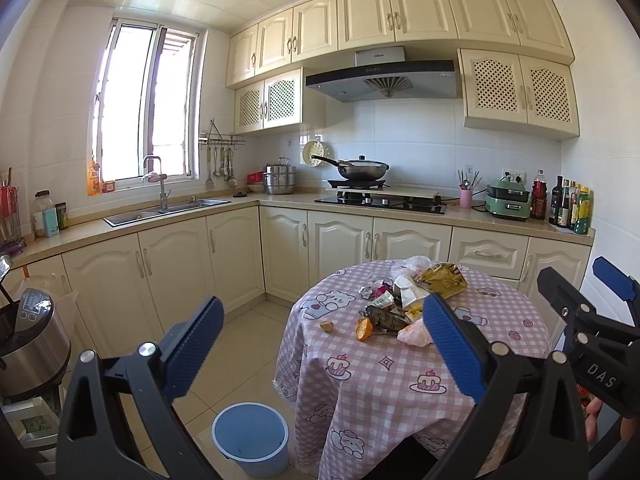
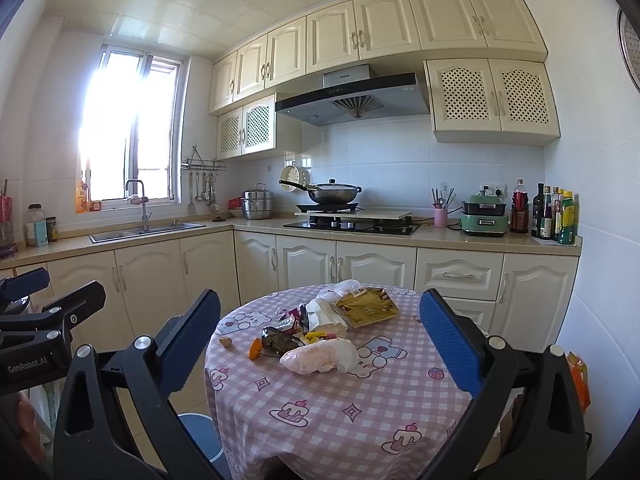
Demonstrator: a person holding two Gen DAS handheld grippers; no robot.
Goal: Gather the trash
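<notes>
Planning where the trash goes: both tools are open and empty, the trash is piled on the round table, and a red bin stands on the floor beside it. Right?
Only the colour is wrong: the bin is blue, as the left wrist view shows.

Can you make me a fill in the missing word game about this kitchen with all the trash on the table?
1. The trash pile sits on a round table covered by a pink ____ cloth.
2. The blue bucket stands on the ____ beside the table.
3. Both the left gripper and the right gripper are ____ and hold nothing.
4. On the stove sits a black ____ with a lid.

Missing words: checkered; floor; open; pan
</notes>
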